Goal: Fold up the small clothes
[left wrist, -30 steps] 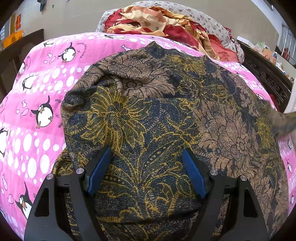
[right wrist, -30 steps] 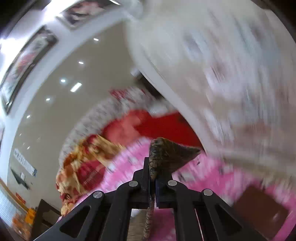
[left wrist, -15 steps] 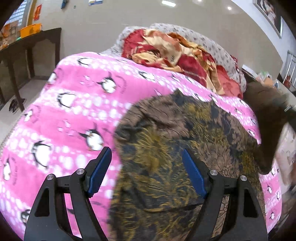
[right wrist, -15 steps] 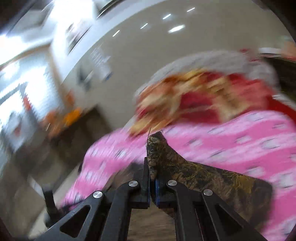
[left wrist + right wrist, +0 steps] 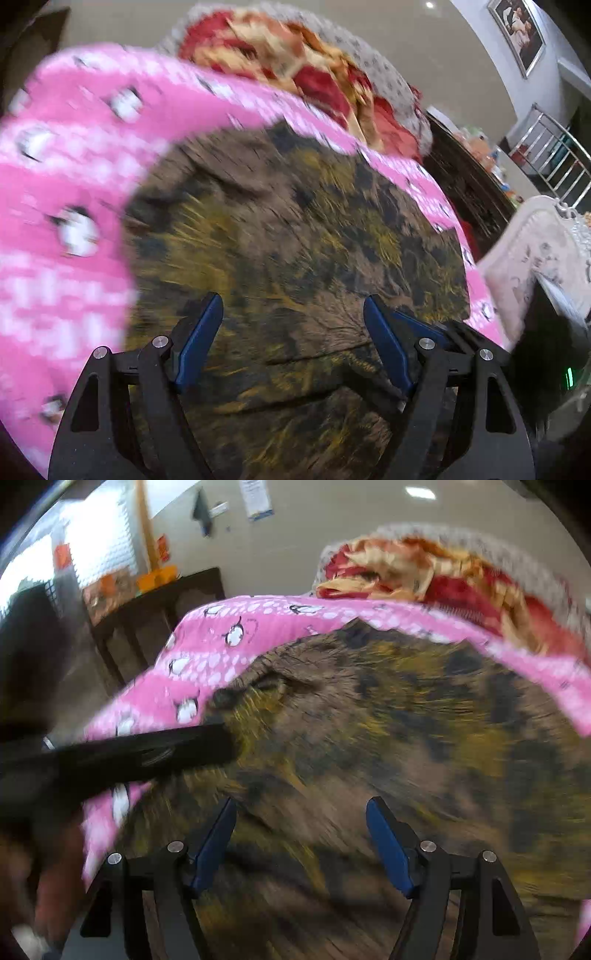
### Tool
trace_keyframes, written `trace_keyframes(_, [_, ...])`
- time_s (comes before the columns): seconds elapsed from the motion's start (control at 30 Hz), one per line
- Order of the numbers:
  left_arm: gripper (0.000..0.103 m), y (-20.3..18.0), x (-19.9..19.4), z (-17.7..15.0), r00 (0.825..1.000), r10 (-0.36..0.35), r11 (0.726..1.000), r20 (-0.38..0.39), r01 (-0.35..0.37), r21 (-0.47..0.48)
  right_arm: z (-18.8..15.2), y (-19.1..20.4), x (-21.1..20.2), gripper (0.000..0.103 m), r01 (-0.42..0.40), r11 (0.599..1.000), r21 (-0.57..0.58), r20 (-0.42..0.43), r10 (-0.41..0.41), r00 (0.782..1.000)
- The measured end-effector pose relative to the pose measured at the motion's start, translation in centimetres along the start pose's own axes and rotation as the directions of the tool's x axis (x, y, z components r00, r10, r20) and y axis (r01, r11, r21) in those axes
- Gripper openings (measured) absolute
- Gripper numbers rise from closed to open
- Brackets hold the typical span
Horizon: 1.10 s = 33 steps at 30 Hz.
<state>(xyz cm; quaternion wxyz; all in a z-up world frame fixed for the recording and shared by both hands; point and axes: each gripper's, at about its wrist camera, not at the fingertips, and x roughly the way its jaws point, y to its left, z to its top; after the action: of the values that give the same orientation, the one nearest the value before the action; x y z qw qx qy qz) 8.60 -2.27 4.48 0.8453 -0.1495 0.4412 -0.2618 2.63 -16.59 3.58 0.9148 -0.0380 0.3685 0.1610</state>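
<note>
A bed is lying under a pink penguin blanket [image 5: 70,177], and a heap of red and gold bedding [image 5: 306,62] is sitting at its far end. Spread over the blanket is the brown and gold flowered garment [image 5: 295,229], lying flat and reaching from right under both cameras toward the far end, so its long axis seems to be running away from the fingers rather than across them; a crease is showing across its near part in the left view. Both views are blurring, so finer edges are hard to read. The left gripper [image 5: 293,339] is hovering just above the near part of the garment with its fingers spread wide and gripping nothing. The right gripper [image 5: 299,842] is likewise spread and empty over the cloth, with the left tool's dark body crossing its view on the left. Neither looks clearly nearer; the near hem lies directly below both.
</note>
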Motion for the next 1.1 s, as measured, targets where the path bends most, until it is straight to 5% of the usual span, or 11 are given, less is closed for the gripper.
trace_keyframes(0.1, [0.079,0.8,2.8,-0.9,0.996,-0.031,0.999,-0.079,0.03,-0.017,-3.7,-1.8,-2.7,0.07,0.089,0.994,-0.065,-0.026,-0.09,0.996])
trace_keyframes(0.2, [0.079,0.6,1.9,-2.2,0.998,-0.047,0.999,-0.045,0.047,-0.006,-8.3,-4.3,-3.9,0.07,0.112,0.994,-0.013,-0.051,-0.112,0.992])
trace_keyframes(0.4, [0.079,0.9,1.4,-2.2,0.984,-0.169,0.982,-0.055,0.163,-0.095,-8.8,-6.1,-3.8,0.07,0.211,0.97,0.121,-0.048,-0.207,0.977])
trace_keyframes(0.47, [0.07,0.5,1.3,-1.5,0.983,-0.18,0.979,-0.042,0.175,-0.102,-8.7,-5.9,-3.8,0.07,0.228,0.967,0.111,-0.041,-0.225,0.973])
trace_keyframes(0.53, [0.05,0.3,1.4,-0.8,0.986,-0.162,0.983,-0.034,0.159,-0.093,-8.5,-6.0,-3.8,0.07,0.226,0.968,0.114,-0.035,-0.223,0.974])
trace_keyframes(0.73, [0.046,1.8,3.2,0.3,0.997,-0.076,0.983,-0.019,0.072,-0.169,-8.6,-6.0,-3.9,0.07,0.223,0.968,0.117,-0.038,-0.219,0.975])
trace_keyframes(0.87, [0.038,2.7,3.1,-0.3,0.996,-0.092,0.97,0.006,0.091,-0.227,-8.4,-6.2,-3.7,0.07,0.219,0.968,0.122,-0.04,-0.216,0.976])
trace_keyframes(0.93, [0.004,3.0,3.3,-0.5,1.0,-0.019,0.974,-0.011,0.016,-0.226,-8.4,-6.1,-3.5,0.07,0.223,0.967,0.12,-0.037,-0.22,0.975])
trace_keyframes(1.1, [0.003,1.4,1.4,-0.4,0.999,-0.003,0.993,0.042,0.008,-0.117,-8.4,-6.1,-3.5,0.07,0.226,0.967,0.12,-0.039,-0.223,0.974])
